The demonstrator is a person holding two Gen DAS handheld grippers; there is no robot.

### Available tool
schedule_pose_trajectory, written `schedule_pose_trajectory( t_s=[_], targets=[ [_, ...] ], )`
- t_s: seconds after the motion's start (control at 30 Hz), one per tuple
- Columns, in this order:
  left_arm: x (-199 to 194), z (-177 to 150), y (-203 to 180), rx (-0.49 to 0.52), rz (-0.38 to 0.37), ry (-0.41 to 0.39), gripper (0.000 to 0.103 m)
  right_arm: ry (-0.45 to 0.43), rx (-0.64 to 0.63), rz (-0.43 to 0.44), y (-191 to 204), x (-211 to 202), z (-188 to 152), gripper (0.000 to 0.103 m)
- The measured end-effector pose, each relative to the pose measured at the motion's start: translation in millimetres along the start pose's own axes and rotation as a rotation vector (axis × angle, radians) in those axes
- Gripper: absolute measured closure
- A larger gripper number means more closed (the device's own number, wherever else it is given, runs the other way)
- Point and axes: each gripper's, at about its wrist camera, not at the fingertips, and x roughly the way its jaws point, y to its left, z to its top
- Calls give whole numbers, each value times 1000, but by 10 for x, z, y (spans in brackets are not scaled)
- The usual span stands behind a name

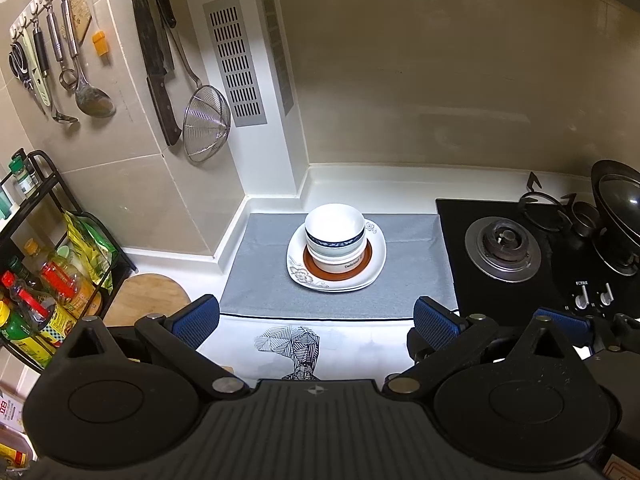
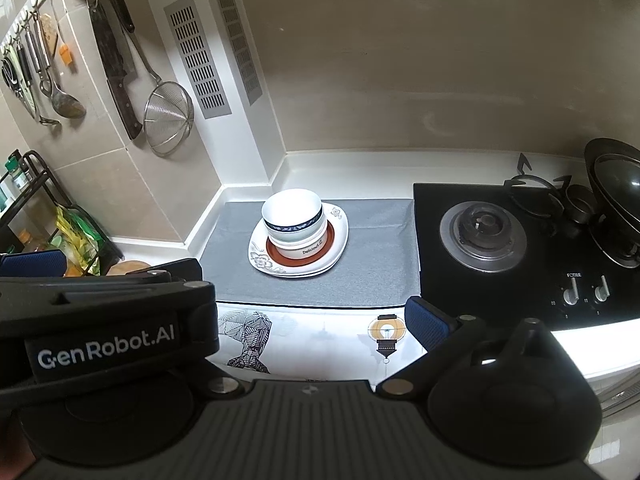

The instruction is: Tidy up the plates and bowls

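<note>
Both hand-held grippers, left hand-held gripper (image 1: 316, 320) and right hand-held gripper (image 2: 308, 320), hang wide open and empty; bowls (image 1: 334, 236) sit nested on stacked plates (image 1: 376, 264), seemingly finished.

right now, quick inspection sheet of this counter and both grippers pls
Surface: white countertop with a grey mat; a printed cloth lies at the near edge.
Job's things: stacked bowls nested upright on stacked plates, in the middle of the grey mat.
Clutter: nothing seen on the mat besides the stack.
Grippers: left gripper open and empty, short of the stack; right gripper open, empty, its left finger hidden behind the other gripper.
Cables: nothing seen.
Surroundings: gas hob and wok right of the mat; hanging utensils and strainer on the wall; condiment rack at left.
</note>
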Motion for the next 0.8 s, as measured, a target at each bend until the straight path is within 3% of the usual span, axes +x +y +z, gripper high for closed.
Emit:
schedule_pose_trajectory(
  t_s=[0.8],
  targets=[
    [277,145,79,11,-8,24,0,25,4,-20,36,264,144,1]
  ],
)
